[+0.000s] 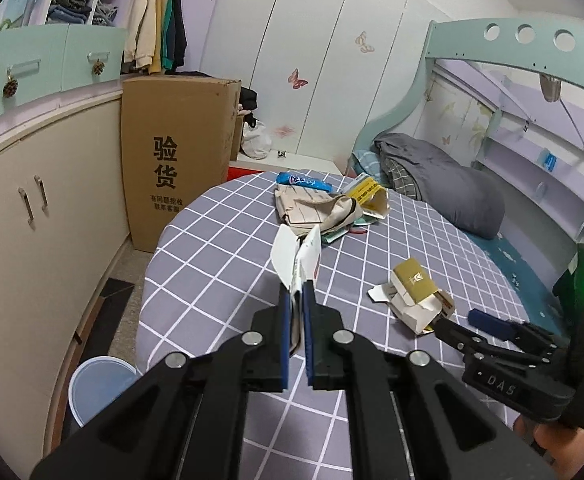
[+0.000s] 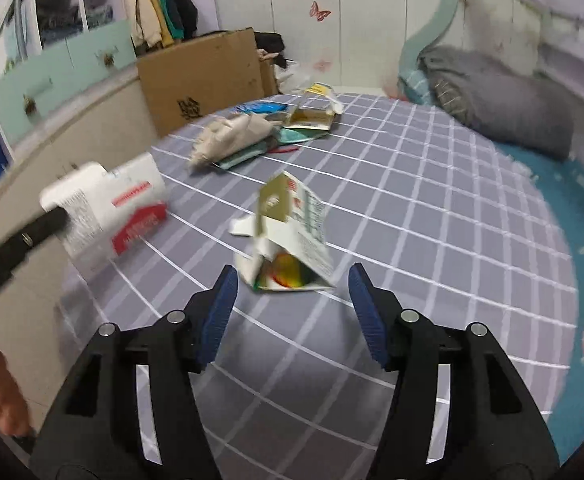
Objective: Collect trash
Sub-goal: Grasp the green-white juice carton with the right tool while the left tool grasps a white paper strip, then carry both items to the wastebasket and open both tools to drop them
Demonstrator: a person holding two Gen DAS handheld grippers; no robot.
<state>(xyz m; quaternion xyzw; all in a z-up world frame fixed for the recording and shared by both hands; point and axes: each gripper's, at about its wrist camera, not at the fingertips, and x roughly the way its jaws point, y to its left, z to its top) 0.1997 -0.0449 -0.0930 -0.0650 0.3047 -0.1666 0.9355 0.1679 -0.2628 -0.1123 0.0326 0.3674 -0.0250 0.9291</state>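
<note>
Holding one white carton (image 2: 107, 208) in left gripper (image 1: 298, 288) (clamped), right gripper (image 2: 292, 280) agape

White wardrobe doors (image 1: 332, 60) with butterfly stickers, cream cabinet (image 1: 51, 208), mint bed frame (image 1: 452, 40), hanging clothes (image 1: 155, 28)

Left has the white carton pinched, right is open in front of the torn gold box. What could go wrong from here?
1. The left gripper pinches only an edge of the flattened white carton, so it may slip on the way to the bin.
2. The torn gold box is splayed open; the right gripper may crush it or catch only a flap.
</note>
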